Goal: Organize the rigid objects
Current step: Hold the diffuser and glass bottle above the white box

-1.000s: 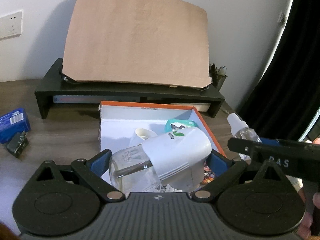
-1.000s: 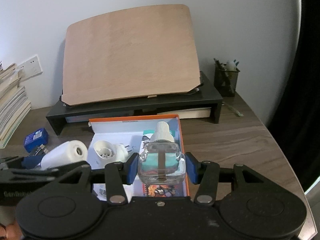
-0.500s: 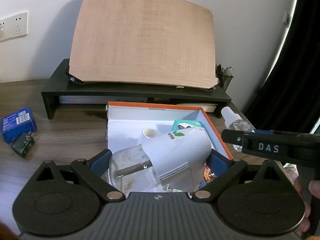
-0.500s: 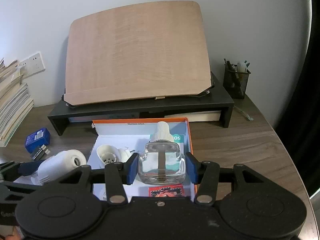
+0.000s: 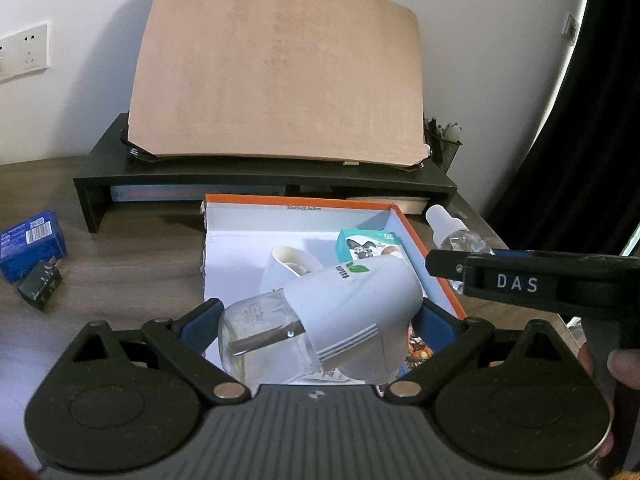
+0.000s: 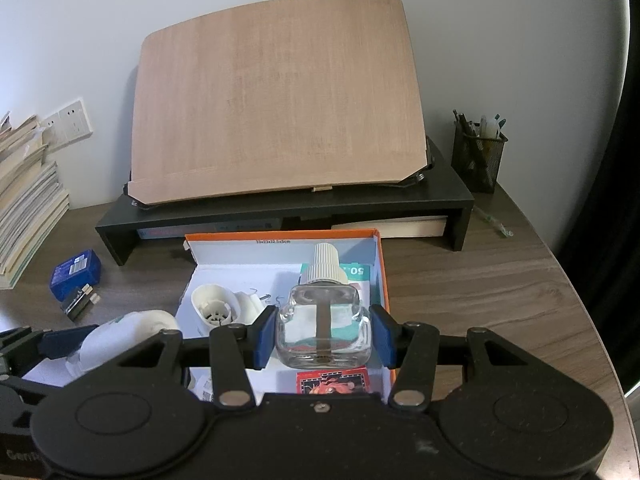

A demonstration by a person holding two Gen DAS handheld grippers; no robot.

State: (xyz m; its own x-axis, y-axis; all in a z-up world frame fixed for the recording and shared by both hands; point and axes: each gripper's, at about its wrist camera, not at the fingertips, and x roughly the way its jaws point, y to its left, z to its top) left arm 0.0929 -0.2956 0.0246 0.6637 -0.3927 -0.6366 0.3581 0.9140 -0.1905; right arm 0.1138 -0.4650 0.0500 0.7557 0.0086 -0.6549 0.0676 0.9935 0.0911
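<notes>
Two claws in play over the open orange-edged box (image 6: 382,276) on the wooden surface (image 6: 480,280). The left claw (image 5: 320,320) is pinching a white plug-in vaporizer (image 5: 356,304) with a clear bottle screwed into it, lying tilted between the blue pads (image 5: 196,320) above the box's near end. The right claw (image 6: 324,334) is clamped on one clear refill bottle (image 6: 324,328), upright, white ribbed cap (image 6: 325,264) on top, a wick running down its middle, held over the right side of the box.

Count inside the box: one white vaporizer housing (image 6: 218,304) lying with its open end toward the camera, one teal carton (image 5: 370,242) at the far right corner, one red printed card (image 6: 332,380) at the near edge. So that makes two vaporizer bodies and two clear bottles on show.

Off to the left on the surface: one blue carton (image 6: 76,274), with one small dark adapter (image 6: 78,302) just beside it. Behind the box, one black riser shelf (image 6: 280,208) carries one tilted wooden board (image 6: 276,96). One mesh pen holder (image 6: 478,156) stands at the right, one stack of books (image 6: 24,204) at the far left, and a wall socket plate (image 6: 68,124) behind them.
</notes>
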